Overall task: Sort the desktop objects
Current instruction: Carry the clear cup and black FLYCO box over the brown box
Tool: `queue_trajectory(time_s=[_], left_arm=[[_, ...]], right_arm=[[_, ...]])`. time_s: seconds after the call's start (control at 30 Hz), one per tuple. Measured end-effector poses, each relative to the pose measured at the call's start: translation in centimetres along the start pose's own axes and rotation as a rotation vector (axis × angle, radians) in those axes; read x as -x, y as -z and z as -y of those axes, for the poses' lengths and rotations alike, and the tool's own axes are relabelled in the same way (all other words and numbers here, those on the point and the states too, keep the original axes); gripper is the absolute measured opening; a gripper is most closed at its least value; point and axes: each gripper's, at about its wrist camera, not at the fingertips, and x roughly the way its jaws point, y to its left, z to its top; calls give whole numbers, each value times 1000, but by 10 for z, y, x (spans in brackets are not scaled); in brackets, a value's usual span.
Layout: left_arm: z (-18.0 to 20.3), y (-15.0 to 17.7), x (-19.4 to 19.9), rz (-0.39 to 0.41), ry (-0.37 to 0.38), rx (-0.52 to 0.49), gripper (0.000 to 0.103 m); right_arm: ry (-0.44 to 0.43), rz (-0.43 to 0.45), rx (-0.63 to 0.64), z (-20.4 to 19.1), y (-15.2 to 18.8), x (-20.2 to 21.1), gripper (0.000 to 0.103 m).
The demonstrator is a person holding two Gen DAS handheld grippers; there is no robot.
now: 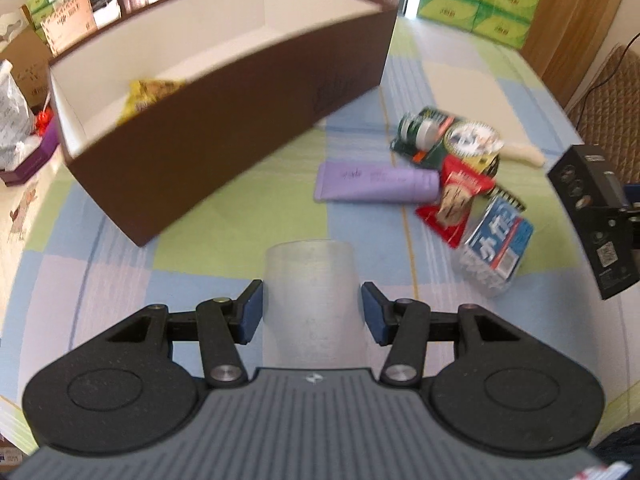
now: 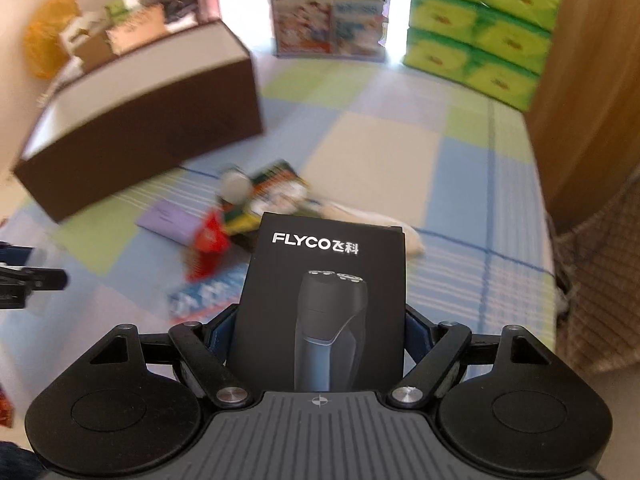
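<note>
A table covered in a pastel checked cloth of blue, green and lilac fills both of my views. On it, toward the far left, stands a long brown box with a white inside, open at the top; a yellow snack packet lies in its near corner. Stacked green tissue packs sit at the far edge of the table. My right claw grips a black FLYCO shaver box by its two sides, upright and lifted clear of the cloth. My left claw holds a frosted translucent cup between its blue pads; the left pad touches the cup wall, and on the right I cannot tell whether a thin gap remains. Between the brown box and the claws lies a loose cluster: a lilac tube lying flat, a red snack packet touching its cap end, a blue and white packet just beside that, and a dark green packet behind.
</note>
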Motion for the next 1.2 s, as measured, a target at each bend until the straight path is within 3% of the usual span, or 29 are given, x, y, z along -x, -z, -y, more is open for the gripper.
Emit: queue_trajectory(time_s=[0.33, 0.73, 0.93, 1.2], left_arm=[[-29, -28, 57, 148, -27, 32, 47], [-79, -94, 79, 273, -81, 58, 47], [-101, -133, 69, 284, -94, 57, 47], [-134, -160, 28, 213, -112, 109, 47]], right_arm=[[-211, 64, 152, -68, -48, 10, 78], [-282, 178, 299, -126, -133, 0, 78], [-287, 210, 324, -148, -191, -16, 78], [-286, 221, 356, -176, -243, -61, 78]])
